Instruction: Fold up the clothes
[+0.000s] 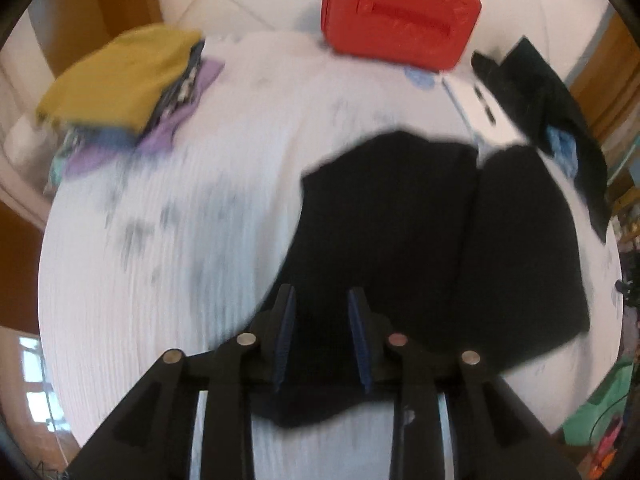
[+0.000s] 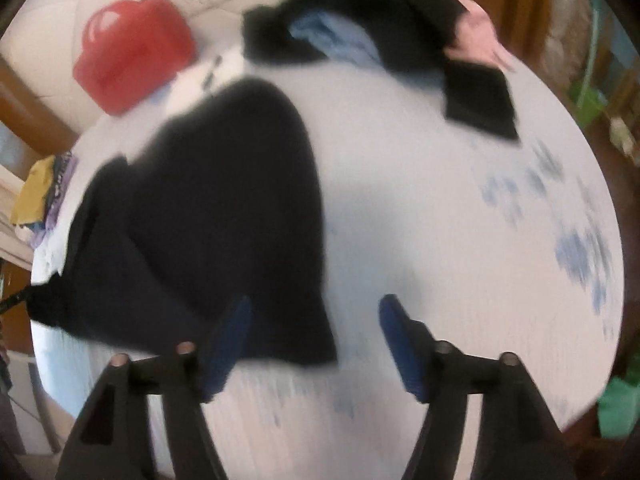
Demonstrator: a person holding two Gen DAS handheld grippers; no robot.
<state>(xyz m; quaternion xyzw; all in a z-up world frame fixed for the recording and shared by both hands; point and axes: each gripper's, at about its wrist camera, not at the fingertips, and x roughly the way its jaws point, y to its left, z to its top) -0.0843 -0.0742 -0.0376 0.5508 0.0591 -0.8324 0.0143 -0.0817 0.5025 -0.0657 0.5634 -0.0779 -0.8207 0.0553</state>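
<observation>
The black garment [image 1: 384,216] lies on the round white desk [image 1: 192,208], in front of both tools. It looks folded already along its length: in the left wrist view one dark panel lies beside another with a straight seam line between them. Whether more folds are wanted, I cannot tell from this.

I judge the cloth to be soft, light and limp, maybe knitted. It will sag when it is lifted and will not keep a shape, so it is better to take it at a corner or along an edge, with one layer or the whole thickness pinched firmly. It is not fragile and does not seem slippery.

The left tool [image 1: 322,320] is over the near edge of the garment. Its fingers stand a narrow gap apart, and I see no cloth pinched between them. The right tool [image 2: 316,332] has its fingers wide apart, near the right corner of the garment, holding nothing.

Count, as far as the blur allows:
- one black garment in front;
- one loose heap [image 2: 360,28] at the far right, with black, light blue and pink cloth, pieces not countable;
- one folded pile [image 1: 120,84], mustard piece on top, several layers under it;
- one red bag [image 1: 400,16];
- two tools.
</observation>
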